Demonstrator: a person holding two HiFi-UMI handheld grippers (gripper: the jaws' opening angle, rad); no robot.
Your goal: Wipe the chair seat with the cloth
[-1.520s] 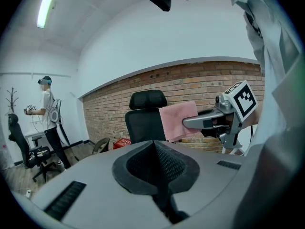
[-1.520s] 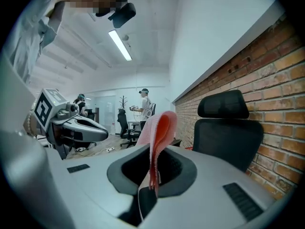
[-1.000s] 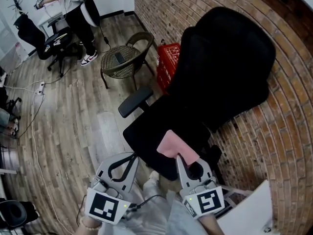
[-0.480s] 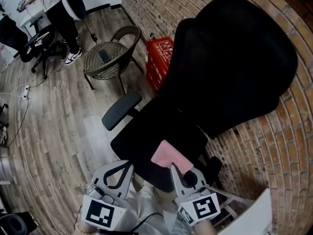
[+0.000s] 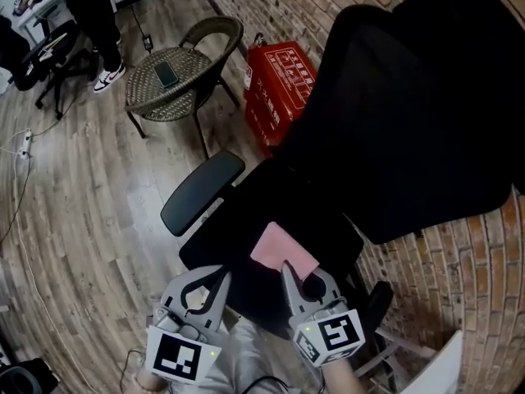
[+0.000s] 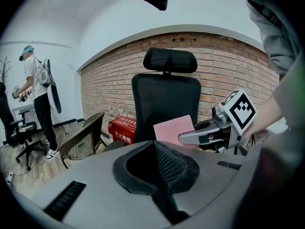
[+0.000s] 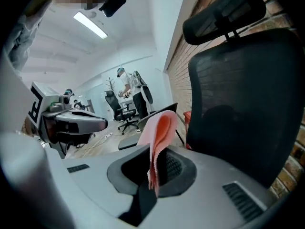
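In the head view, our right tongs [image 5: 289, 271] sat at the lower centre of the frame. They were clenched on a small pink square cloth [image 5: 283, 251] that reached out over the front part of the black office chair seat [image 5: 246, 216]. We could not tell whether the cloth touched the seat. Our left tongs [image 5: 203, 284] hung at the lower left, just beside the seat's front corner.

In the left gripper view, those tongs were closed pad against pad with nothing between them. The cloth showed right of centre, in front of the chair's tall black backrest [image 6: 166, 104].

In the right gripper view, the cloth stood up, folded, from the pinched pads, which caught it only by its lower edge.

We judged that grip thin: dragged across the seat, the cloth could bunch up or pull free. The chair, if it swivels or rolls, might also turn away under the push, since the left tongs were not steadying it.
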